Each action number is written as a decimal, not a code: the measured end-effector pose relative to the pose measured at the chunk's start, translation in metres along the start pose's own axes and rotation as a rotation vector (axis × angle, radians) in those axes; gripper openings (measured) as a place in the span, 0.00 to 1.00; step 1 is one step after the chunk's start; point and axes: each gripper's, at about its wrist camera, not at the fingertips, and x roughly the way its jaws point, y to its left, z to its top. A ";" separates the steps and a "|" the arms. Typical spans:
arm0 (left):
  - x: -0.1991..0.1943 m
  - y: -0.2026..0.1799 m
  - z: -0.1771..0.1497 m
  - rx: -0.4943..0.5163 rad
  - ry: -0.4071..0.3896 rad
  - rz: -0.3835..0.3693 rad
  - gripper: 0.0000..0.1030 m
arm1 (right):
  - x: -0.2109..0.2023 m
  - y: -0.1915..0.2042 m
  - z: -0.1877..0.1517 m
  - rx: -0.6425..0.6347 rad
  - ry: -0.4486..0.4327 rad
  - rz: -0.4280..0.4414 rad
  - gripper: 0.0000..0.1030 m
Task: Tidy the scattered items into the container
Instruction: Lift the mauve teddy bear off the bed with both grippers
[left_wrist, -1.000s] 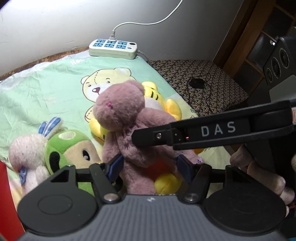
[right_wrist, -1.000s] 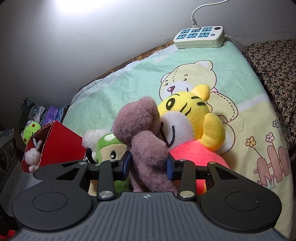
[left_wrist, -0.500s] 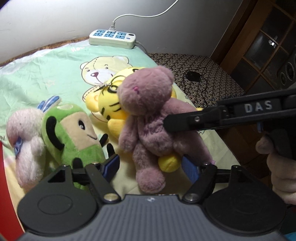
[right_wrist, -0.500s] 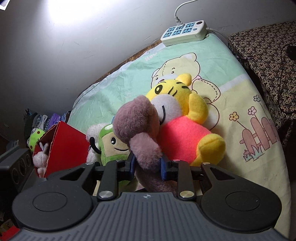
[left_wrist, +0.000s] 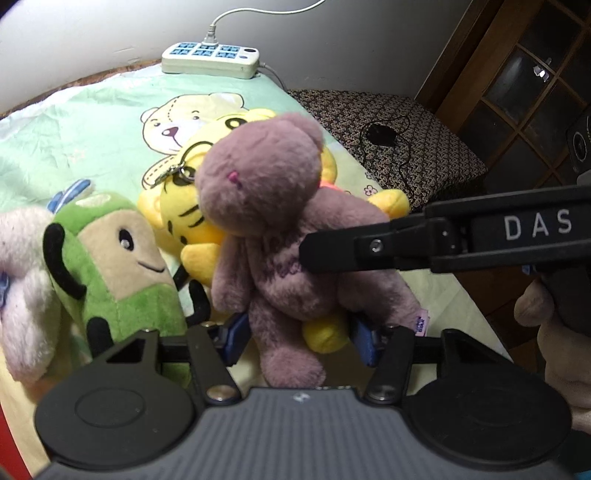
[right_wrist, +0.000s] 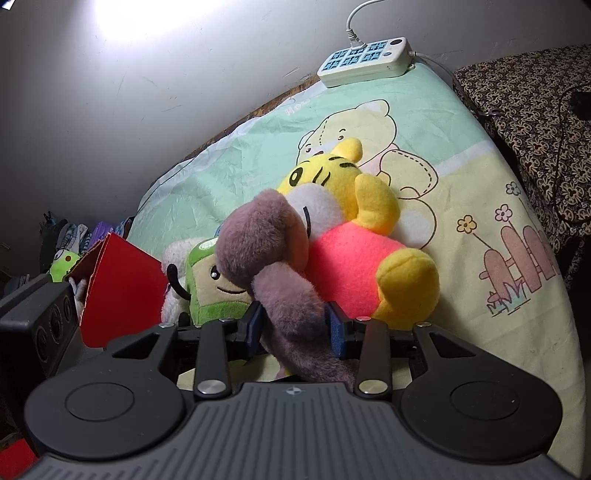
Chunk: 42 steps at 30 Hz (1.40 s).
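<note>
Clearly the purple teddy bear (left_wrist: 280, 229) would handle light and very soft, so a pinch sinks in w/o harm but can slip off fur; a limb or the narrow torso looked the best place to hold. The right hand-held gripper (right_wrist: 295, 326) was clamped on 1 fuzzy limb of it, blue pads pressed into the pile, holding the bear up above the bed (right_wrist: 461, 155) and just in front of the yellow tiger plush (right_wrist: 354, 251). The left hand-held gripper (left_wrist: 295, 338) stood spread wide w/ nothing pinched, the bear's leg hanging between its fingers. The bear was mauve, short-furred, w/ a pink stitched nose and faint writing on its chest. The red box (right_wrist: 122, 291), probably the container, sat at the left beside the green plush (right_wrist: 214, 291).
</note>
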 end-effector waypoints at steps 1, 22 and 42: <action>-0.002 0.000 -0.001 -0.002 -0.002 0.000 0.56 | -0.001 0.002 0.000 -0.009 0.001 0.002 0.32; -0.058 -0.019 -0.055 0.076 -0.020 0.025 0.42 | -0.022 0.041 -0.047 -0.087 0.071 0.082 0.21; -0.030 -0.019 -0.077 0.096 0.041 0.057 0.52 | 0.010 0.029 -0.075 -0.073 0.131 0.002 0.39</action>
